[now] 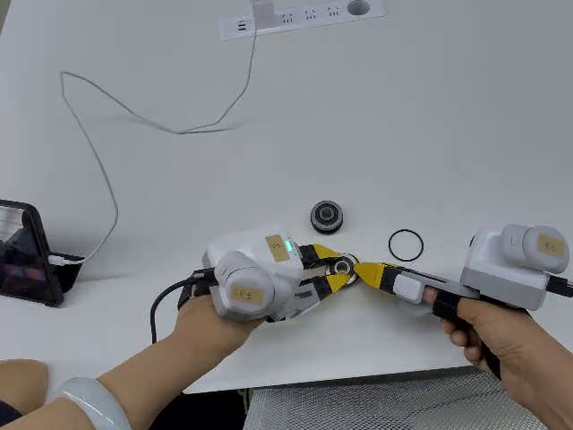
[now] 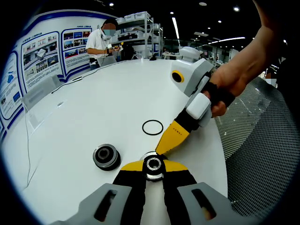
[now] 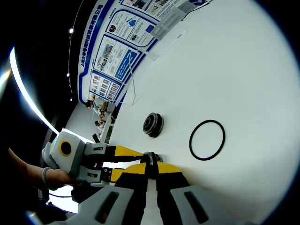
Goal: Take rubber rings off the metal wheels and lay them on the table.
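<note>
While the small silver metal wheel [image 2: 153, 165] is clamped by the left hand-held gripper [image 1: 333, 269] over the near white worktop [image 1: 430, 134], its black rubber ring [image 3: 149, 156] should be peeled slowly by the closed right hand-held gripper [image 3: 151, 163].

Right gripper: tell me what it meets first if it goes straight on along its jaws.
The metal wheel clamped in the left gripper. The tips of the right gripper look to be at its rim, so almost no travel seems left.
</note>
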`<action>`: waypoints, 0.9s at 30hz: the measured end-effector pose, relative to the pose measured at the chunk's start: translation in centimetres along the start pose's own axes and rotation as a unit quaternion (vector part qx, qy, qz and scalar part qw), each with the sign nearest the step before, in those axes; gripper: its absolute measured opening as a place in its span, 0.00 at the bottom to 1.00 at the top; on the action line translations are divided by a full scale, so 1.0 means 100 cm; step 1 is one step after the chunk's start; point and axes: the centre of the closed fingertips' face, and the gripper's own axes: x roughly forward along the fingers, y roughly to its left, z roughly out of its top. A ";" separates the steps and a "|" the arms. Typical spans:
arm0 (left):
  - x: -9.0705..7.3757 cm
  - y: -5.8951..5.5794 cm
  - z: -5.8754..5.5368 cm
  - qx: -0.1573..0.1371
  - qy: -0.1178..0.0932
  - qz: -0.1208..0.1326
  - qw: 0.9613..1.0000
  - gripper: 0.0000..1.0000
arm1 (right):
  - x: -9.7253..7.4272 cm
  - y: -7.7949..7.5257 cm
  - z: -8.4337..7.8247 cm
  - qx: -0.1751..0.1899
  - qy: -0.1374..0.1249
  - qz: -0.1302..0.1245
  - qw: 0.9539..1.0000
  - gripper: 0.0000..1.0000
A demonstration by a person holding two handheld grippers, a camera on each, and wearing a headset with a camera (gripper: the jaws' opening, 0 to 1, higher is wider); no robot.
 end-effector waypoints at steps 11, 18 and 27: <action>0.000 0.000 0.001 -0.001 0.000 0.001 1.000 0.13 | 0.001 -0.001 0.000 -0.016 0.004 -0.007 1.000 0.05; 0.000 0.000 0.001 0.000 0.000 0.001 1.000 0.13 | -0.001 -0.001 0.002 -0.031 0.004 -0.012 0.999 0.03; 0.001 0.000 0.000 0.000 0.000 0.002 1.000 0.13 | 0.000 -0.003 0.003 -0.045 0.008 -0.016 0.999 0.02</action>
